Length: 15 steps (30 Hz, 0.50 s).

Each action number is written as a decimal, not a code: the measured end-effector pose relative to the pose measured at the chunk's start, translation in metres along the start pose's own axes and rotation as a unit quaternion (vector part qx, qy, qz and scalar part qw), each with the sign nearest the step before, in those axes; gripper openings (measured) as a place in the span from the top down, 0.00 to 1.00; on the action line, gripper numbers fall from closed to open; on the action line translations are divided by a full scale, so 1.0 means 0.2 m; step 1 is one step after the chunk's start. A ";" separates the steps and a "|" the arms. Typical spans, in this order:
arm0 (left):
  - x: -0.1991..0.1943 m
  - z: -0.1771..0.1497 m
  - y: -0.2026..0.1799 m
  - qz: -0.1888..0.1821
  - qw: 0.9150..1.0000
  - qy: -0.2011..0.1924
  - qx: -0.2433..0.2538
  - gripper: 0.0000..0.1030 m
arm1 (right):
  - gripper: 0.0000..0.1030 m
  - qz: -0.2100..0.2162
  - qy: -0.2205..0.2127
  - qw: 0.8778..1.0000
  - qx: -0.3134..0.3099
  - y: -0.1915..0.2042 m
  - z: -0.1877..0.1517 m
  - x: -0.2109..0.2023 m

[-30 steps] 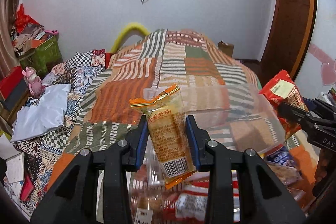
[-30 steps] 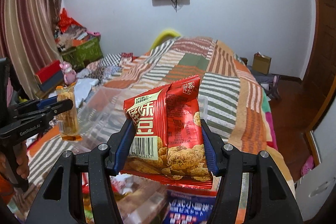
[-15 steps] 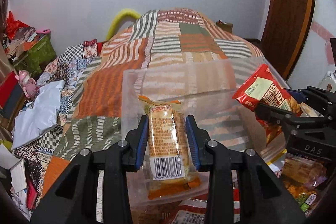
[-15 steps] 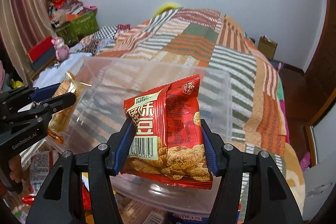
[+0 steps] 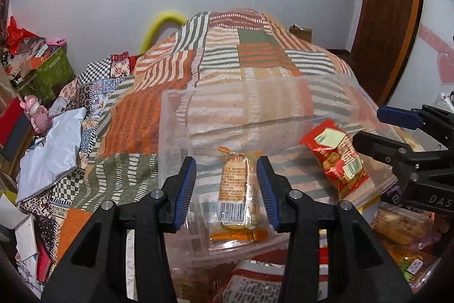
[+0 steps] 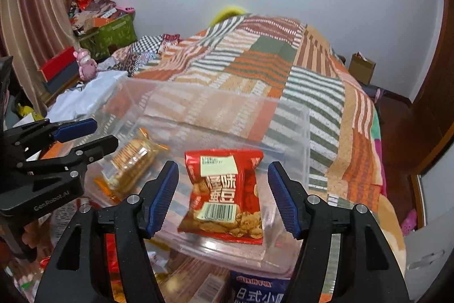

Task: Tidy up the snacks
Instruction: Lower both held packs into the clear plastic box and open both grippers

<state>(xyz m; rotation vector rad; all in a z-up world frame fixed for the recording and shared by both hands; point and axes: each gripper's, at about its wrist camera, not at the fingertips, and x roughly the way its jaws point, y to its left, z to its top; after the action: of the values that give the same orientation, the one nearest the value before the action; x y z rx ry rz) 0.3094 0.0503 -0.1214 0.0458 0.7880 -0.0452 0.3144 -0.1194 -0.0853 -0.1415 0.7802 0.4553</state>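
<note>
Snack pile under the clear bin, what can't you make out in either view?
- Left wrist view: pile hidden by the left gripper and blurred through the bin.
- Right wrist view: blue pack cut off by the bottom edge.
- Biscuit pack: print too small to read.

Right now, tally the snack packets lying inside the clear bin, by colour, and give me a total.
Orange-and-clear biscuit packet: 1
Red snack bag: 1
Total inside the clear bin: 2
More packets lie outside, under and beside the bin; they are not counted.
</note>
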 end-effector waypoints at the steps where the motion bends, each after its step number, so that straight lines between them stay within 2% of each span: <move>1: -0.03 0.00 0.00 0.001 1.000 -0.006 0.000 0.53 | 0.40 0.000 -0.004 1.000 0.000 0.00 0.00 -0.01; 6: -0.18 0.00 0.01 0.008 0.999 -0.033 -0.001 0.44 | 0.33 -0.001 -0.031 1.000 -0.003 0.02 0.00 -0.14; 11: -0.35 -0.03 0.02 0.011 0.998 -0.056 -0.009 0.34 | 0.32 -0.001 -0.063 0.998 -0.009 0.05 -0.04 -0.31; 15: -0.50 -0.09 0.01 0.020 0.997 -0.073 -0.008 0.17 | 0.24 0.002 -0.085 0.996 -0.015 0.08 -0.08 -0.43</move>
<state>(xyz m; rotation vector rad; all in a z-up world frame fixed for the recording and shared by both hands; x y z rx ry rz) 0.2264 0.0551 -0.0636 0.0436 0.6404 -0.0039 0.2434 -0.1403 -0.0349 -0.1276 0.6079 0.4760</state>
